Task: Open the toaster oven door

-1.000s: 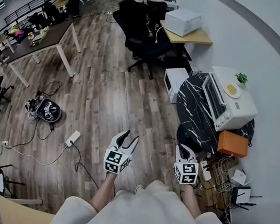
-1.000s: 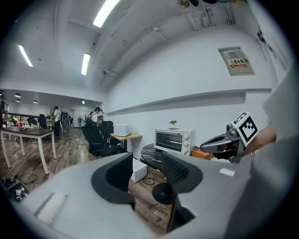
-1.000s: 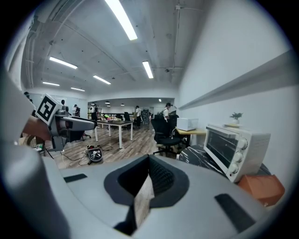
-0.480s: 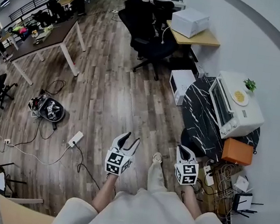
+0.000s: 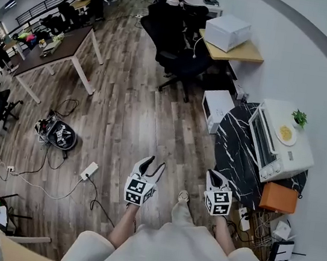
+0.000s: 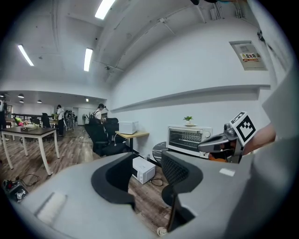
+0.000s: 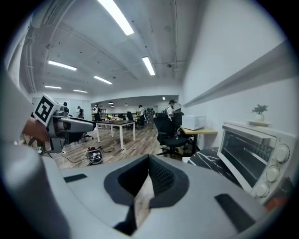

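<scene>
Open office, wood floor: the oven [image 5: 280, 143] sat shut on the black counter [image 5: 233, 142]. Well short of the oven, the left hand-held gripper [image 5: 150, 163] gaped empty and the right hand-held gripper [image 5: 217, 176] was pinched closed on nothing. Approach stage, I'd judge; next, reach the door.

One toaster oven [image 5: 276, 151], one marble table [image 5: 232, 138], one orange box [image 5: 279, 197], one potted plant [image 5: 300, 117], one plate [image 5: 286, 134].

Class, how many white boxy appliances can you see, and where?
3: the toaster oven on the black table, a white box on the floor beside it, a white machine on the wooden desk. Others may be hidden.
</scene>
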`<state>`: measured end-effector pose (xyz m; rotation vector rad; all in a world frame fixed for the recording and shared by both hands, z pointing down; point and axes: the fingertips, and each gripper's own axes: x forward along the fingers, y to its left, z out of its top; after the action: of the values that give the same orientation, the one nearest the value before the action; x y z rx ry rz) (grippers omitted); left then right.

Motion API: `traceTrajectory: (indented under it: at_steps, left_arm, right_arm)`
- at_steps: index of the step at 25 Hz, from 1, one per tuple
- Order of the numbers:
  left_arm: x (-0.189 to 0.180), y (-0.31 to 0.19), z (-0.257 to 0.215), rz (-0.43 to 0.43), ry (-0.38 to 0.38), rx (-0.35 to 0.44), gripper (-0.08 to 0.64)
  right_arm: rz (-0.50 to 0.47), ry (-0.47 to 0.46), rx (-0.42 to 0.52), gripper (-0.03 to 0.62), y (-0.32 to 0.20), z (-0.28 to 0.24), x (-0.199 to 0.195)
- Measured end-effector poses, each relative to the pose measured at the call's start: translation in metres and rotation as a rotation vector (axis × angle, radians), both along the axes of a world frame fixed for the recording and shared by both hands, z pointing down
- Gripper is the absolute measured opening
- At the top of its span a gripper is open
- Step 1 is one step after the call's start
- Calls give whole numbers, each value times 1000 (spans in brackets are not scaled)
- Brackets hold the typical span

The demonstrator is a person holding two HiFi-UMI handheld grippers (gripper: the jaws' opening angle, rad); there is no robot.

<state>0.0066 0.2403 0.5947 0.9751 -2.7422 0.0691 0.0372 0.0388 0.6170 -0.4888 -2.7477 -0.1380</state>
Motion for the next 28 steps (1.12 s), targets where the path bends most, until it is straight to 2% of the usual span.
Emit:
traceTrajectory:
  at_steps: [16, 22, 28]
  left_arm:
    - [-160, -46, -7, -55, 6, -5, 201]
    - [-208, -68, -6, -54, 8, -9, 201]
    - [-239, -88, -2, -37, 18, -12, 201]
  right_arm:
    - [-82, -33, 18, 14, -38, -25, -179]
    - [-66, -36, 5, 14, -61, -28, -228]
    - [-50, -32, -11, 13, -78, -24, -261]
